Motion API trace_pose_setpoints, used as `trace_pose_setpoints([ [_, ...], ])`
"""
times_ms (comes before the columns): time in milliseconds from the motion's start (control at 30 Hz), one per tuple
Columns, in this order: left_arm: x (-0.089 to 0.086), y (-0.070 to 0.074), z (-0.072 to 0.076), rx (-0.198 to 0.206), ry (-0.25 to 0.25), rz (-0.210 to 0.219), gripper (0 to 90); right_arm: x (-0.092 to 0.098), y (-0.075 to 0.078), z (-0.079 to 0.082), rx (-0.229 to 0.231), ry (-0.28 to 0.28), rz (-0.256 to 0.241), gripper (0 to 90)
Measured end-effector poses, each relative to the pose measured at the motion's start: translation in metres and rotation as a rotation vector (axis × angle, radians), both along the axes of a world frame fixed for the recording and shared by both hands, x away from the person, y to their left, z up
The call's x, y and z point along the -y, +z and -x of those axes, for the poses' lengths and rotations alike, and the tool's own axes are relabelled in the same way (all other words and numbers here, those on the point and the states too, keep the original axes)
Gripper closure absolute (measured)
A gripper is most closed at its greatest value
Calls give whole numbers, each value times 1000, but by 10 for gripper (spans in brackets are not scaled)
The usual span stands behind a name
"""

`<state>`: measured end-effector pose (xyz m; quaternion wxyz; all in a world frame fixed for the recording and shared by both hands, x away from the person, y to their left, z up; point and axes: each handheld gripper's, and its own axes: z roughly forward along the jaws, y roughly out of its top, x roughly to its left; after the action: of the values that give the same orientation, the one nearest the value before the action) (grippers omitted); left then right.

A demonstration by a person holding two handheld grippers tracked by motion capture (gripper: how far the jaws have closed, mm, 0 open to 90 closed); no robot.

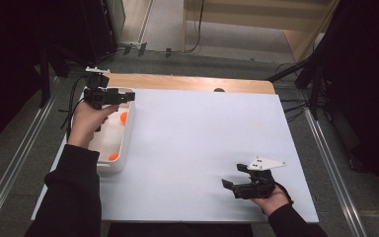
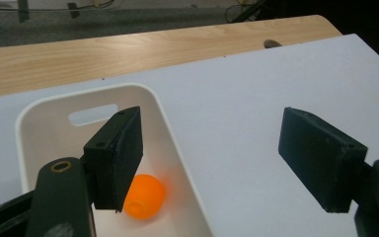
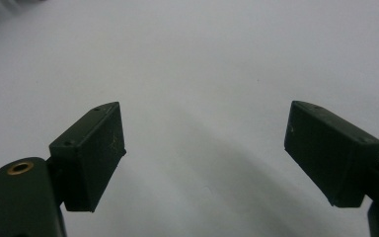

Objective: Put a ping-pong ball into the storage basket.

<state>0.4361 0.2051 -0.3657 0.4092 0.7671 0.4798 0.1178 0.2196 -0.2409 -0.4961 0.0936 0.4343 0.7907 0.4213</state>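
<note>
Right now I'm working nearest first: my right gripper (image 1: 232,185) is idling well away from the white bin (image 1: 127,140), jaws spread wide over the bare white board (image 1: 202,148), holding nothing. Farther out, my left gripper (image 1: 121,96) is hovering above the bin's far end, its jaws also standing apart and empty. One orange ball (image 2: 144,196) is lying on the bin floor just below the left-hand pad (image 2: 121,153); a second orange ball (image 1: 113,156) is sitting at the bin's near end. To grip well, I judge I should be centring the ball between the pads, lowering straight inside the bin wall, then closing gently so it doesn't squirt away.
</note>
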Motion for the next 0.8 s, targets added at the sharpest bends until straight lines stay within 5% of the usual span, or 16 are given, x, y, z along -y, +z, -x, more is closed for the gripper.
trace_pose_setpoints([
  [500, 18, 4, 12, -22, -105, 40, 250, 1, 1, -1, 6, 2, 0, 142],
  [800, 23, -2, 15, -26, -145, 28, 251, 2, 1, -1, -1, -2, -3, 142],
])
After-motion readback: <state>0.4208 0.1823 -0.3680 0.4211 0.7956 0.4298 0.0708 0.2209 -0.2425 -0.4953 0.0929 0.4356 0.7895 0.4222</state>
